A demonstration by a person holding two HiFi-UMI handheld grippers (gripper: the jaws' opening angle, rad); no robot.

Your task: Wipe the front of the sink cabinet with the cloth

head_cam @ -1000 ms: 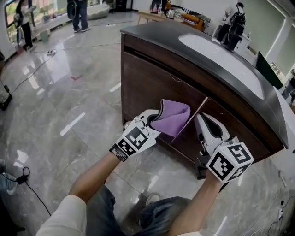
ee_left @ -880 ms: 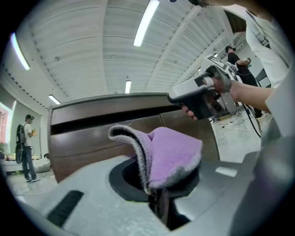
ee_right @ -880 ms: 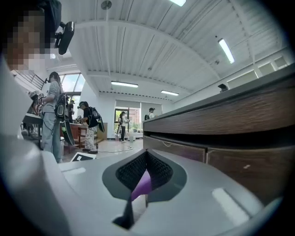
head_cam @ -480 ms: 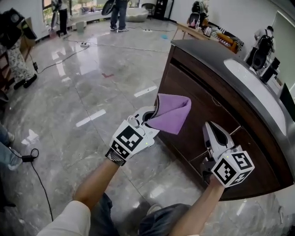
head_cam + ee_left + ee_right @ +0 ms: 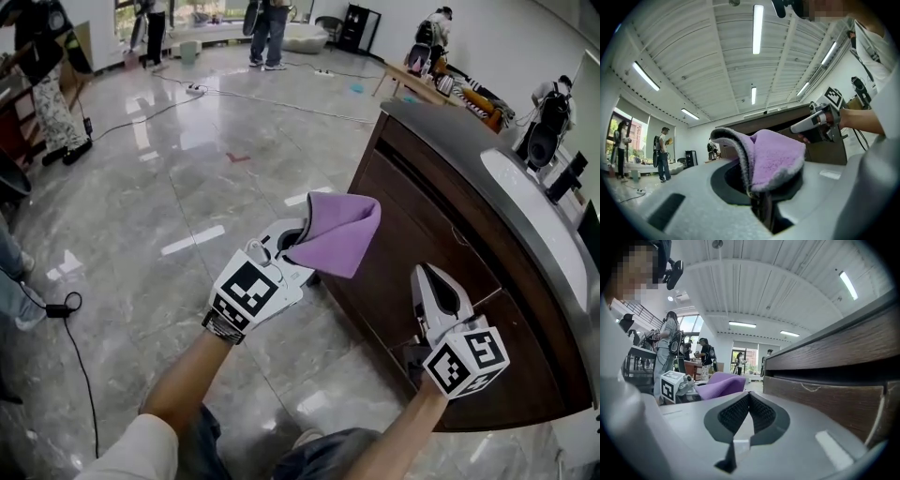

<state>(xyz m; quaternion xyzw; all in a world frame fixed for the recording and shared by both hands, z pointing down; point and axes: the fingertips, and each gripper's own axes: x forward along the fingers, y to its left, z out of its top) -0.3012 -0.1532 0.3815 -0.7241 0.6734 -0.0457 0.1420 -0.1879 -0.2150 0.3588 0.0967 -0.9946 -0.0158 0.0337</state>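
- Grey marble floor [image 5: 141, 216] lies below both tools; sink cabinet [image 5: 441, 234] stands just ahead of them.
- Left tool [image 5: 300, 244] pinches purple cloth [image 5: 339, 230], near cabinet's corner.
- Right tool [image 5: 431, 284] closed, empty, beside cabinet front.

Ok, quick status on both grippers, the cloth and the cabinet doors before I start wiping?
left gripper: shut on the purple cloth
purple cloth: folded over, held up near the cabinet's corner; contact with the wood can't be told
right gripper: shut, empty, pointing at the cabinet front
sink cabinet: doors closed
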